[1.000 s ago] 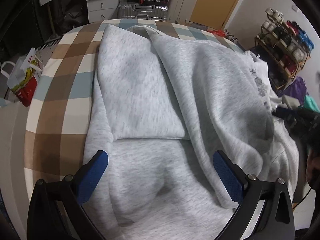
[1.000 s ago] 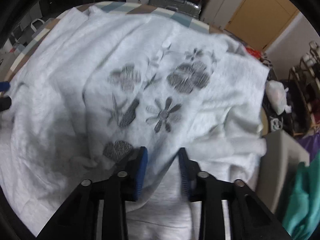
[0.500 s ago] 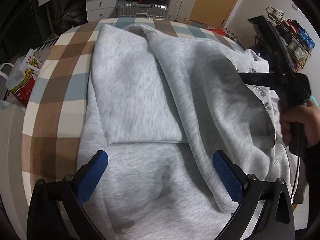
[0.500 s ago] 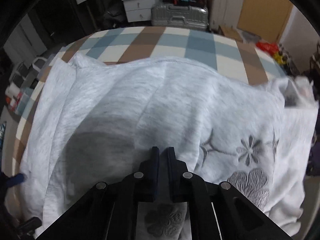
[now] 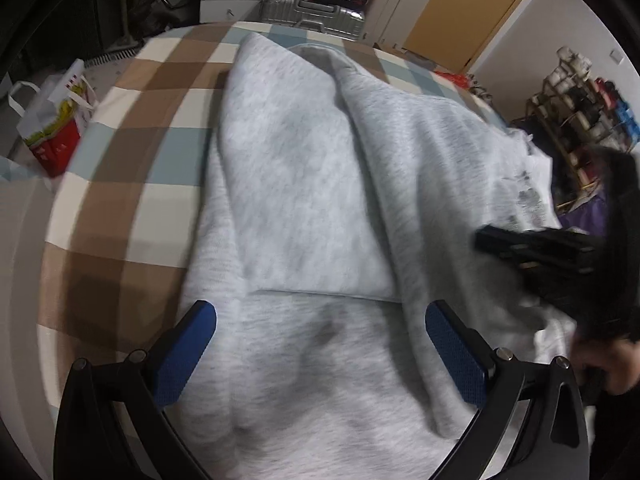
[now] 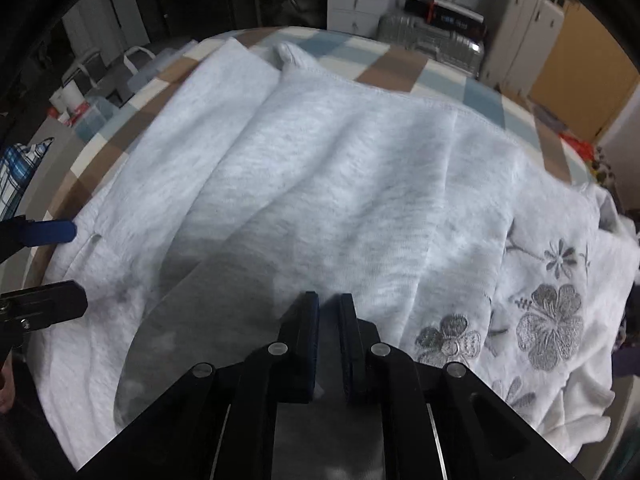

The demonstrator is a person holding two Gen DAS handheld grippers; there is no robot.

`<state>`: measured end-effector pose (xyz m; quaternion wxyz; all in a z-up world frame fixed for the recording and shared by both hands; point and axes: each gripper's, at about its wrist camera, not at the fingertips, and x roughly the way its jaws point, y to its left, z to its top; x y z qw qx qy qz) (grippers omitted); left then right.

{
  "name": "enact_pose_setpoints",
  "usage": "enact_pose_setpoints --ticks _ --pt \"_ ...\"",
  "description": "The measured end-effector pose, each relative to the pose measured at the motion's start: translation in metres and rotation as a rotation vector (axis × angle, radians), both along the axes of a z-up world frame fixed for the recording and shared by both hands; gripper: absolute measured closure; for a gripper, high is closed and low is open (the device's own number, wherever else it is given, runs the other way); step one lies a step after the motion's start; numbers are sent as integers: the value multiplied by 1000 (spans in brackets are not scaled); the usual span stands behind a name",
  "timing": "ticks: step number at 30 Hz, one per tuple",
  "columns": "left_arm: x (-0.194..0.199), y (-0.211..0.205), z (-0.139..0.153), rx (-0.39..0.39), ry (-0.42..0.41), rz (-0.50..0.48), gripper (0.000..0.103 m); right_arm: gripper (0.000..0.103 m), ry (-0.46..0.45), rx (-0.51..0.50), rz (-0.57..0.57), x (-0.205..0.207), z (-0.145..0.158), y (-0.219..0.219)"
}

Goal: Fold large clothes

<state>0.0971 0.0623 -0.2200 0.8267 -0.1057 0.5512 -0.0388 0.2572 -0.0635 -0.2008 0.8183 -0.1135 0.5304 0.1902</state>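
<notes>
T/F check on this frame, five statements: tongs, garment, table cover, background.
1. The left tongs stand wide open over the light grey heathered sweatshirt. True.
2. The right tongs are spread as wide as the left. False: their jaws are nearly shut, and it looks as if a fold of the grey fabric runs between them.
3. The sweatshirt lies on a plain white sheet. False: under it is a checked brown, blue and cream cloth.
4. Grey flower prints show on the white fabric to the right of the right tongs. True.
5. A silver ribbed suitcase stands beyond the far edge of the table. True.
</notes>
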Motion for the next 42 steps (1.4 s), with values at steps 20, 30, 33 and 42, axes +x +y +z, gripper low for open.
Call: enact_pose_setpoints --ticks 20,30,33,42 --pt "105 66 -13 -86 150 26 1 21 -40 102 -510 54 0 -249" --pt "118 13 -39 57 249 -210 34 32 77 62 -357 54 -15 -236" --pt "123 -1 -38 87 260 -248 52 59 59 55 -311 48 -13 -224" --pt "177 -3 -44 165 277 -268 55 78 -45 -17 -306 80 -9 -194"
